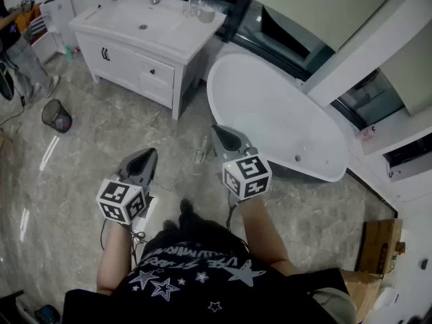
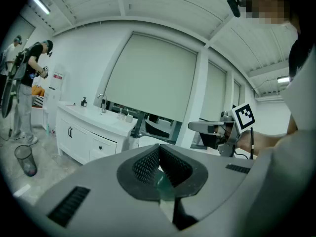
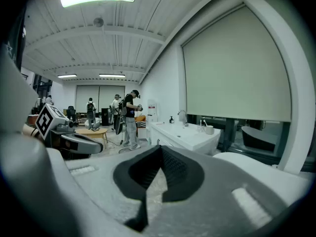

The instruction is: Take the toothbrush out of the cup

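Approach stage, by the look of it; no reach begun yet. Holds the left tool (image 1: 149,153) and the right tool (image 1: 217,130) out side by side above the floor, noses dipping slightly. Left tool in the left gripper view: pads closed together at the tip, nothing between them. Right tool in the right gripper view: the same, pads met and empty.

Cup (image 3: 210,129) on the white worktop (image 3: 185,138) of the vanity, well ahead of the right tool and a little to its right. From the left tool, ahead and off to its left. Thin upright sliver just left of the cup, probably the toothbrush (image 3: 202,124). Too small to tell whether it is standing in that cup or in a clear glass beside it. Both well apart from either tool, with open floor between and the bathtub (image 1: 283,113) near the right tool's front and right.

Next move, as a judgement: walk in toward the worktop and bring one tool level with the brush handle above the rim. Spread the jaws before arriving, close on the handle, then lift straight up. Worth bracing the cup with the other tool against tipping or riding up with the brush.
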The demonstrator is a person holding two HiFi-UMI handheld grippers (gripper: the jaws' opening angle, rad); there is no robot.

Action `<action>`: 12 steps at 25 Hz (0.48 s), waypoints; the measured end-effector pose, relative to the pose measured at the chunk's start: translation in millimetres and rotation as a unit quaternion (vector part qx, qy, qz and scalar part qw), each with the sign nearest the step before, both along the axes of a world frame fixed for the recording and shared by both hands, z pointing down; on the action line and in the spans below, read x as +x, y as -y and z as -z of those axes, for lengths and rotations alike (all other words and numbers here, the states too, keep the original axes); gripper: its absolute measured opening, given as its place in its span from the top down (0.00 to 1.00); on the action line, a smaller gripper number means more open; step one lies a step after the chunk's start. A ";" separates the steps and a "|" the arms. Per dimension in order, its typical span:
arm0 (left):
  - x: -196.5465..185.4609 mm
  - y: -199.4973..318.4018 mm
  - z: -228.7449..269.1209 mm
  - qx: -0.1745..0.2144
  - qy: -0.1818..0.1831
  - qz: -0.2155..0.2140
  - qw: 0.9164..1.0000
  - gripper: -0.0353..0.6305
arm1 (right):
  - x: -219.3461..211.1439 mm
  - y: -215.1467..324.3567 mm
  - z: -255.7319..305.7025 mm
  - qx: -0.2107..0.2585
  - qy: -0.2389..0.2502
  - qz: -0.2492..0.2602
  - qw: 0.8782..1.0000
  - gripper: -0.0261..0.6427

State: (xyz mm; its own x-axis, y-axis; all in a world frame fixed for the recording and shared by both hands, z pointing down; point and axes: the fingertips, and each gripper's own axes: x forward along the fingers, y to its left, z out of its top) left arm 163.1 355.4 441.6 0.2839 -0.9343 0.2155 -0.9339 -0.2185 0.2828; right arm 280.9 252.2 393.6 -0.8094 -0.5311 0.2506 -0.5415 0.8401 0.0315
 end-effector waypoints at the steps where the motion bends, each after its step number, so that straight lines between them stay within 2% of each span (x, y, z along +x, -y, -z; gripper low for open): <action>1: -0.1 -4.2 -0.1 -0.001 0.000 -0.001 1.000 0.94 | -0.9 -3.6 0.2 0.001 -0.001 0.000 1.000 0.96; 7: -7.8 -24.6 -0.1 -0.006 -0.002 0.000 1.000 0.94 | -6.6 -22.8 3.2 0.007 -0.004 -0.003 1.000 0.96; 12: -8.1 -33.5 6.4 0.002 0.012 -0.004 1.000 0.94 | -6.6 -35.5 -3.6 0.002 -0.005 -0.003 1.000 0.96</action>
State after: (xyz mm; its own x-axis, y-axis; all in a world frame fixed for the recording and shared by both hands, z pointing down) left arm 155.0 388.9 435.2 0.2868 -0.9328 0.2181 -0.9384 -0.2278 0.2597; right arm 274.3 287.7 397.2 -0.8040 -0.5368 0.2560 -0.5460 0.8368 0.0399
